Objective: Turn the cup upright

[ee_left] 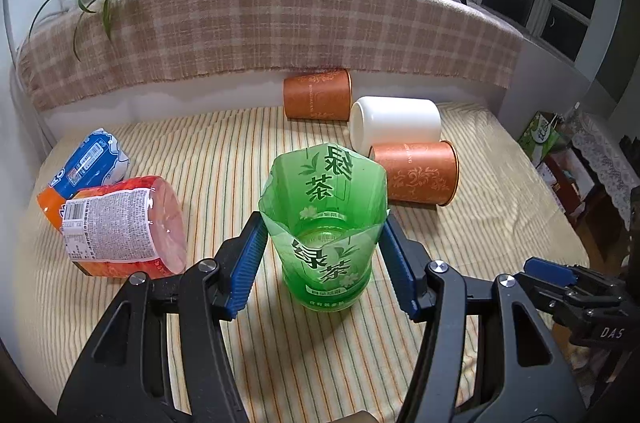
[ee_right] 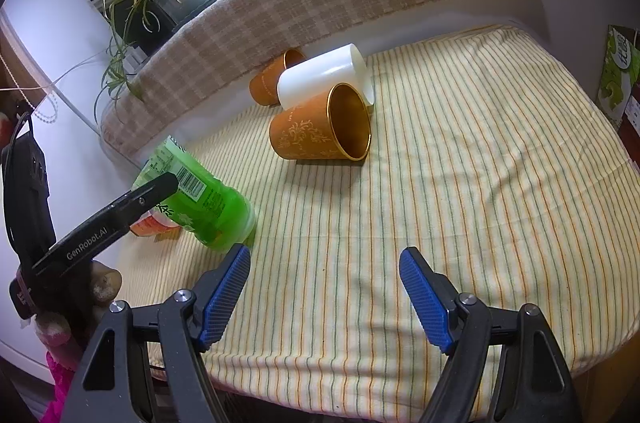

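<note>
A green cup [ee_left: 326, 223] cut from a tea bottle stands upright on the striped cloth, open end up. My left gripper [ee_left: 324, 263] is open, its blue pads [ee_left: 246, 263] on either side of the cup with small gaps. In the right wrist view the green cup [ee_right: 200, 201] shows at the left with the left gripper's black finger [ee_right: 120, 211] beside it. My right gripper [ee_right: 324, 299] is open and empty over bare cloth near the front edge.
Two orange cups [ee_left: 416, 173] [ee_left: 318, 95] and a white cup [ee_left: 396, 123] lie on their sides at the back. A red-labelled cup [ee_left: 128, 223] and a blue one [ee_left: 88, 167] lie at the left. The checked blanket [ee_left: 272, 27] backs the table.
</note>
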A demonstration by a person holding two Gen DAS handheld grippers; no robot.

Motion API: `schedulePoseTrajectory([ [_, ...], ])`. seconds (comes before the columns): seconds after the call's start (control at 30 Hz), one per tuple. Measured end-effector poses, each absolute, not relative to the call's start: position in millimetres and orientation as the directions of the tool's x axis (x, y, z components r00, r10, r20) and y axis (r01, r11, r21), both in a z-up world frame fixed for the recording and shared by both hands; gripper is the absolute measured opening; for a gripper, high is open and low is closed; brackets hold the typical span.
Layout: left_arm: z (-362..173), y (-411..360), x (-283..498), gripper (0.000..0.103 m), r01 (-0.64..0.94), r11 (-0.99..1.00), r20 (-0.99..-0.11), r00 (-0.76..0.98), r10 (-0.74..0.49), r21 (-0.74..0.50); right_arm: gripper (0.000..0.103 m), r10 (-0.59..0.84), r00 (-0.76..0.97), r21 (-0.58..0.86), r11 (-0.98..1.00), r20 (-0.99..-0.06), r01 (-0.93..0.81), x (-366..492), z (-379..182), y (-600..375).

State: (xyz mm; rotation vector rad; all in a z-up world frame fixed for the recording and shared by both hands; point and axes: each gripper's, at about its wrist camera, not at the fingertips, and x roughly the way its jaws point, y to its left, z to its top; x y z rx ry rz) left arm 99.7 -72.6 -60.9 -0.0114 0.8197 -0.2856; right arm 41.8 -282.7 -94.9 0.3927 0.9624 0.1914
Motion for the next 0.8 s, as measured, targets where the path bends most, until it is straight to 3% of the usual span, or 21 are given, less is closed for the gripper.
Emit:
schedulePoseTrajectory([
  [0.33,-61.5,-77.0,96.9,0.059,0.256,0.963,-0.717,0.655,-0.238,-0.086,0.079,0.330,0.564,0.405,0.914,-0.756,0.008,41.2,-93.4,-283.0],
  [0.8,-61.8,-74.1,98.0,0.059,0.264,0.956,-0.726,0.631,-0.274,-0.131,0.079,0.332,0.561,0.402,0.916,-0.758,0.002,41.6,-92.2,-281.2],
])
